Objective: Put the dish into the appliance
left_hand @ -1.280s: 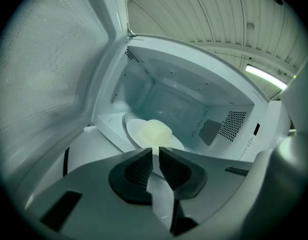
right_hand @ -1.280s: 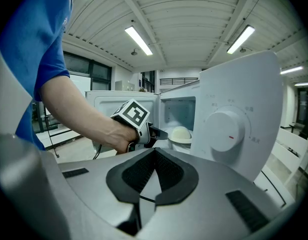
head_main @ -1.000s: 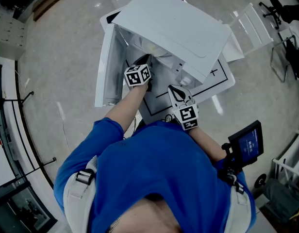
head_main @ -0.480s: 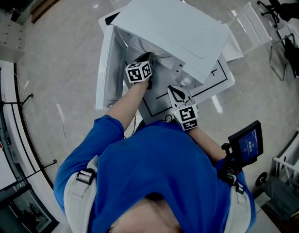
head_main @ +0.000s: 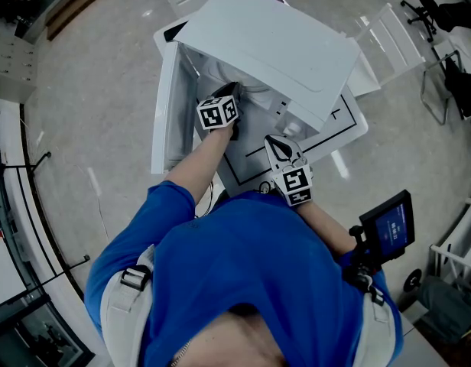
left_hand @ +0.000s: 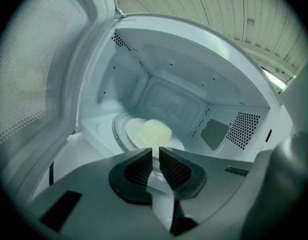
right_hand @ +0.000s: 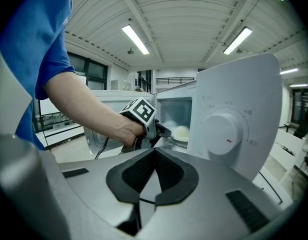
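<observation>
A white microwave (head_main: 274, 44) stands on the table with its door (head_main: 165, 105) swung open to the left. Inside, a white plate (left_hand: 134, 134) with a pale yellow bun (left_hand: 156, 131) rests on the glass turntable (left_hand: 119, 129). My left gripper (left_hand: 156, 151) reaches into the opening, and its jaws stand narrowly apart, shut on the plate's near rim. From the right gripper view, the left gripper (right_hand: 166, 131) is at the oven mouth with the bun (right_hand: 181, 132) just beyond it. My right gripper (right_hand: 155, 151) hovers in front of the control panel, shut and holding nothing.
The oven's round dial (right_hand: 223, 131) is on the panel right of the cavity. The white table (head_main: 251, 159) carries black marking lines. White chairs (head_main: 392, 37) stand behind the table. A small screen on a stand (head_main: 388, 228) is at my right side.
The left gripper has edged slightly deeper into the oven. The right gripper has not moved.
</observation>
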Motion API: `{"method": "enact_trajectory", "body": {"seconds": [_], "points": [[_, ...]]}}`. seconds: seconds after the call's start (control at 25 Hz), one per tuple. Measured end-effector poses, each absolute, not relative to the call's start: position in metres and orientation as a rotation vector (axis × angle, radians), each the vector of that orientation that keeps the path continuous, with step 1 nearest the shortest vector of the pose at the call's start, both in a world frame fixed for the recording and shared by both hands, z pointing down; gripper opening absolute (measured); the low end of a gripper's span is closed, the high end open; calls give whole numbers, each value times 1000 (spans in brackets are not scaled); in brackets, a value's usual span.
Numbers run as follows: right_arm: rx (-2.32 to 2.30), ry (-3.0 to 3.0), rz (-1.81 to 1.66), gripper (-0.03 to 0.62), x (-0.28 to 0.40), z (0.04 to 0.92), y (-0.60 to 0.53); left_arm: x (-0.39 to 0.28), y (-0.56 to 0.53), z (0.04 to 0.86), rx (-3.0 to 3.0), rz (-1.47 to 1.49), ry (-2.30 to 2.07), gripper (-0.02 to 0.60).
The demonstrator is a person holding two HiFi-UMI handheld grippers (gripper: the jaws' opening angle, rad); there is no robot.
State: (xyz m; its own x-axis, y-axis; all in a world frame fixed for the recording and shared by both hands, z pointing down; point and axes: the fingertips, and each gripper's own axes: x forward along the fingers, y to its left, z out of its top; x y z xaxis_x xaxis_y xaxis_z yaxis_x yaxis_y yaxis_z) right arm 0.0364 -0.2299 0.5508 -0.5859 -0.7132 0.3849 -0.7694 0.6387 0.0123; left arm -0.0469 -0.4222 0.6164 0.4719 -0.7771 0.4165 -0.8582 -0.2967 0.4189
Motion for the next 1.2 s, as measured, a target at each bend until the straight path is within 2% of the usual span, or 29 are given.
{"method": "enact_trajectory", "body": {"seconds": [0.4, 0.52, 1.2], "points": [[1195, -2526, 230, 2, 34, 545, -232, -53, -401, 594, 2157, 115, -1356, 48], [1213, -2532, 245, 2, 28, 540, -222, -64, -378, 582, 2183, 108, -1368, 8], [1343, -2591, 373, 2, 27, 519, -211, -59, -264, 530, 2375, 40, -1260, 8]]}}
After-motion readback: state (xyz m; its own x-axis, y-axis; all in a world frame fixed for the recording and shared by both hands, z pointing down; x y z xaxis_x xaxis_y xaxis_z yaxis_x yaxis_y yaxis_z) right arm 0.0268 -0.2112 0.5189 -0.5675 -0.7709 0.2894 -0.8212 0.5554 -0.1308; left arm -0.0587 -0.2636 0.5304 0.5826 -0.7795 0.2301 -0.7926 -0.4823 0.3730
